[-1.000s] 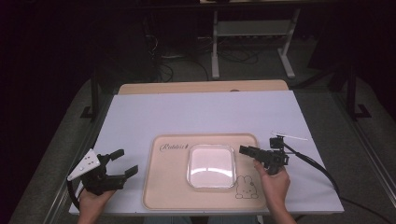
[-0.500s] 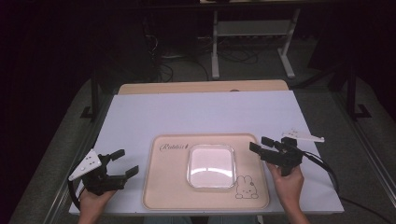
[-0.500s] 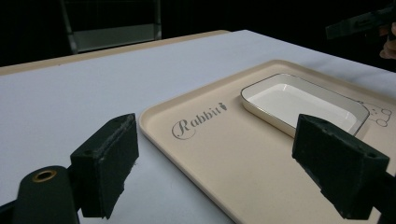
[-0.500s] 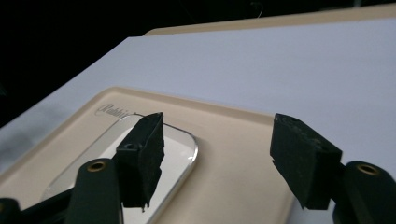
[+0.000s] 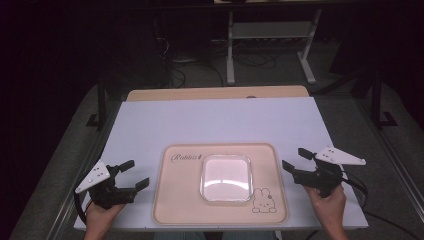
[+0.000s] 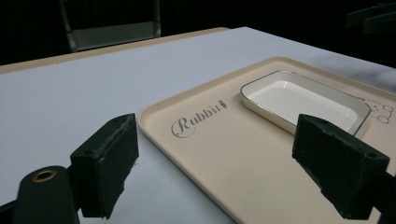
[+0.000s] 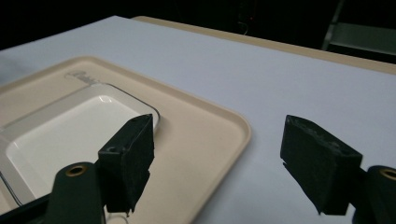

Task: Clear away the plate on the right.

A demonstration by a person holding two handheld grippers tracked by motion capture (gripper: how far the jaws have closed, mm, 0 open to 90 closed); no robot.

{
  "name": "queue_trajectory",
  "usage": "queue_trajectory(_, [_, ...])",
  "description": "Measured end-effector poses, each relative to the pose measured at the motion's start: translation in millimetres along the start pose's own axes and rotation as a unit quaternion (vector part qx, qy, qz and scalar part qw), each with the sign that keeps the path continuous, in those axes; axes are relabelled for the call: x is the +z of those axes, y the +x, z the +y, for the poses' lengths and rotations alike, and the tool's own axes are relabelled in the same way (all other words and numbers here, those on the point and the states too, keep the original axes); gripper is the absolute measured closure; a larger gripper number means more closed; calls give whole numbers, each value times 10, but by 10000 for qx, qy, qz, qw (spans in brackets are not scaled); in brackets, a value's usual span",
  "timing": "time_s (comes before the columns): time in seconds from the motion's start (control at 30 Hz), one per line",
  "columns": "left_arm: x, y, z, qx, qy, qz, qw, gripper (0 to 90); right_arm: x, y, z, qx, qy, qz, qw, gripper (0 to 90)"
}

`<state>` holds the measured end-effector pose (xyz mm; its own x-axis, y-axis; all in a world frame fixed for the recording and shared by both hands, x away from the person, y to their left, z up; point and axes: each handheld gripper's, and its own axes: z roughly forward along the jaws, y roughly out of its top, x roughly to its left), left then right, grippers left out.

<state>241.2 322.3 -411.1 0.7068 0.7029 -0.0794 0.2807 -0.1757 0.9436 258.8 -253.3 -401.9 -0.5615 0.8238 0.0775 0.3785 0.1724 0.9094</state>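
The right claw [image 5: 299,160] is seen just beyond the right edge of the beige tray [image 5: 180,200], above the bare desk [image 5: 210,120], held in the person's right hand [image 5: 327,202]. Its jaws stand spread, having just been opening, and nothing is caught between them. In the right gripper view, the tray's rounded corner [image 7: 233,130] is found below and to the left of this claw, and the white square dish [image 7: 60,140] lies farther left, partly behind the left jaw.

The left claw [image 5: 134,174] is held just off the tray's left edge, gripped by the left hand [image 5: 102,212]. Its jaws are likewise spread and empty. Ahead of it and to its right, in the left gripper view, the tray [image 6: 224,154] with its printed lettering is seen, and the dish [image 6: 299,100] rests on the tray farther along. The dish sits between the two claws, touched by neither.
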Motion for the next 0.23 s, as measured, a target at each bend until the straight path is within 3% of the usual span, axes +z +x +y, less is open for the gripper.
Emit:
queue_trajectory(0.1, [15,-7,3,8,19,-14,10000,143,-21,-30,-82,-33,88,-42,9999,246])
queue_trajectory(0.23, [29,-17,7,49,48,-21,10000,143,-62,-88,-95,174,-35,15,9998,241])
